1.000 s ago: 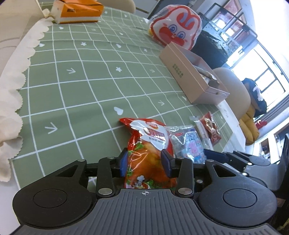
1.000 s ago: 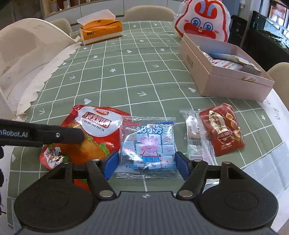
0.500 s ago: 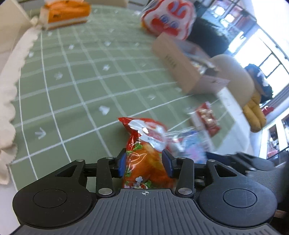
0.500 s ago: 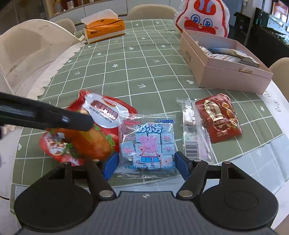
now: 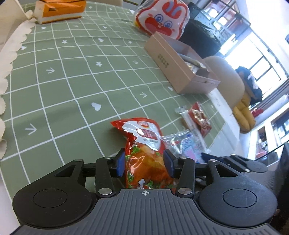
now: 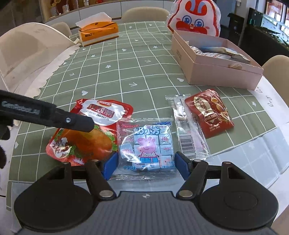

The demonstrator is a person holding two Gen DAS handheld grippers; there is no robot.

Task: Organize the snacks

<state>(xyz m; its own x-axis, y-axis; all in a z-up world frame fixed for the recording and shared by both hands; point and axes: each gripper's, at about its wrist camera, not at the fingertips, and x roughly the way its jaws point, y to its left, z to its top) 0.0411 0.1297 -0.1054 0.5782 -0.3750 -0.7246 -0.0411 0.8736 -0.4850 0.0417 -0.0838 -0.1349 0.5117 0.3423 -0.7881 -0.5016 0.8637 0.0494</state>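
Observation:
My left gripper (image 5: 145,162) is shut on a red roast-duck snack bag (image 5: 144,151) and holds it tilted up off the green tablecloth; the bag also shows in the right wrist view (image 6: 84,133) under the left gripper's finger. My right gripper (image 6: 145,164) is open around a clear Peppa Pig candy bag (image 6: 146,142) that lies flat. A clear stick packet (image 6: 187,132) and a red quail-egg pouch (image 6: 209,113) lie to its right. An open pink box (image 6: 224,70) with several snacks inside stands at the back right.
An orange tissue box (image 6: 98,32) stands at the far left of the table. A white and red rabbit bag (image 6: 195,16) stands behind the pink box. Beige chairs surround the table. The table's front edge is just under the grippers.
My left gripper has lifted the red duck bag so its front end rises off the cloth. My right gripper has stayed open around the Peppa Pig bag.

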